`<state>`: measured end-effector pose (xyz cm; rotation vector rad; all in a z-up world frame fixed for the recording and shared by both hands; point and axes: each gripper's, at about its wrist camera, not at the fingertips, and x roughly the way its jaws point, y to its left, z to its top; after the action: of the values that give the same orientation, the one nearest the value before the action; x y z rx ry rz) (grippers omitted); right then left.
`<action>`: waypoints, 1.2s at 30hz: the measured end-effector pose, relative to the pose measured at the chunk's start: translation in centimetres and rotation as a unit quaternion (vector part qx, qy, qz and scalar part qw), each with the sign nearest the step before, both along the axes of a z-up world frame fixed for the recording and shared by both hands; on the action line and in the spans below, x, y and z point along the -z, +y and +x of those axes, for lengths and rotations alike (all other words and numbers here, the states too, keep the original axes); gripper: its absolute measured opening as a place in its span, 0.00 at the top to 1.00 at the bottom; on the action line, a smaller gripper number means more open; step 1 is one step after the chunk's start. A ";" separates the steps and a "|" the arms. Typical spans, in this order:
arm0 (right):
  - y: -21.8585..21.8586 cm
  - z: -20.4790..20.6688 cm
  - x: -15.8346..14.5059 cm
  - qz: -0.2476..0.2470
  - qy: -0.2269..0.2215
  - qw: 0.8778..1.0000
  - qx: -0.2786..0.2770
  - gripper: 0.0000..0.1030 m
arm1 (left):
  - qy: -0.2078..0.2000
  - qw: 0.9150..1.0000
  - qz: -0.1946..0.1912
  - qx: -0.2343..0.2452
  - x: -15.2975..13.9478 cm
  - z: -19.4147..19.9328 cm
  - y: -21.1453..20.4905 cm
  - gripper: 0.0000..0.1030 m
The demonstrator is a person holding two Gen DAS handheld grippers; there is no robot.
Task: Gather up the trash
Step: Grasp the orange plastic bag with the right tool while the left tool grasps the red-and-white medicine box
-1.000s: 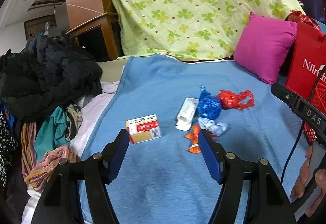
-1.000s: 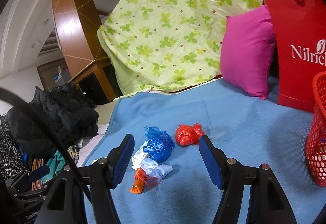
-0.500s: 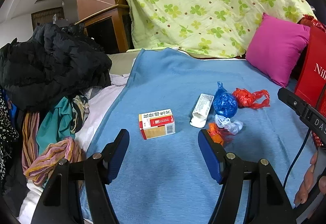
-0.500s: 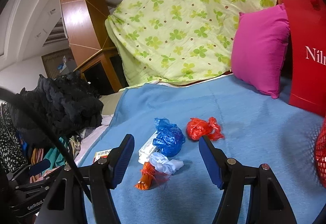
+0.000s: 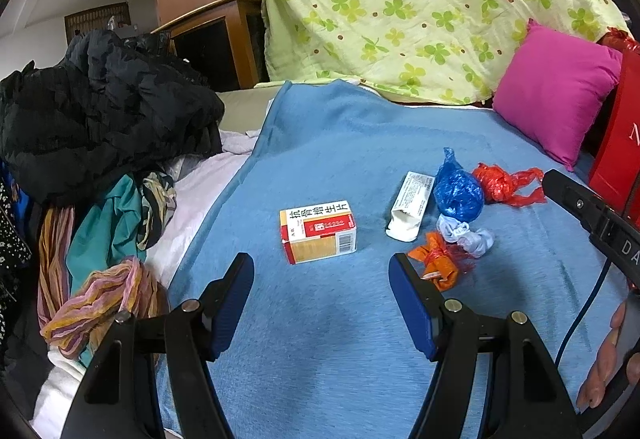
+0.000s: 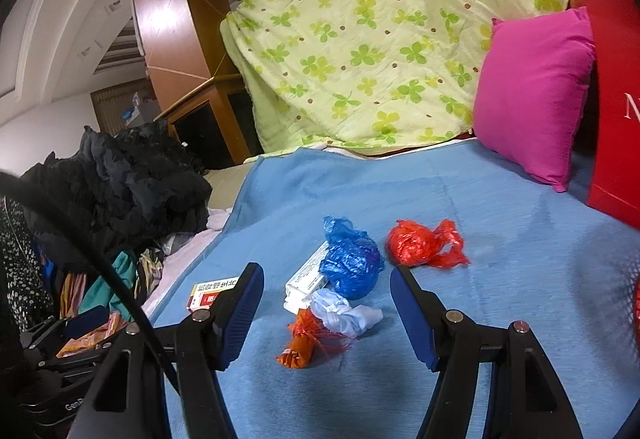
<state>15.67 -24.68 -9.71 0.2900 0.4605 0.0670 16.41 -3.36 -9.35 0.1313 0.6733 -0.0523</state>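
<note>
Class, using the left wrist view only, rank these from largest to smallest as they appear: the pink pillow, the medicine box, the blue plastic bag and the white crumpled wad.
1. pink pillow, though farthest away
2. medicine box
3. blue plastic bag
4. white crumpled wad

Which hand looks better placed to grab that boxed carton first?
Left. The left hand-held gripper stands open right behind the carton; from the right hand-held gripper it sits off to the side, half hidden.
</note>
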 end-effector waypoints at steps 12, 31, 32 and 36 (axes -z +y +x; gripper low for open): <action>3.2 3.0 2.6 -0.016 0.047 0.998 -0.040 0.32 | 0.037 0.999 0.000 -0.030 3.4 2.8 2.9 0.31; 4.7 9.9 11.1 0.057 0.209 0.974 -0.064 0.60 | 0.088 0.986 -0.072 0.125 5.9 13.8 5.4 0.31; 4.6 9.9 11.1 0.060 0.208 0.974 -0.064 0.62 | 0.089 0.983 -0.071 0.143 6.0 14.2 5.1 0.31; 4.5 9.7 11.1 0.058 0.212 0.973 -0.071 0.71 | 0.107 0.969 -0.056 0.217 6.7 15.9 4.0 0.28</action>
<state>25.37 -20.21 -20.83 0.3879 0.9035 0.1736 32.31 0.60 -16.07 0.1646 0.8452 -0.5314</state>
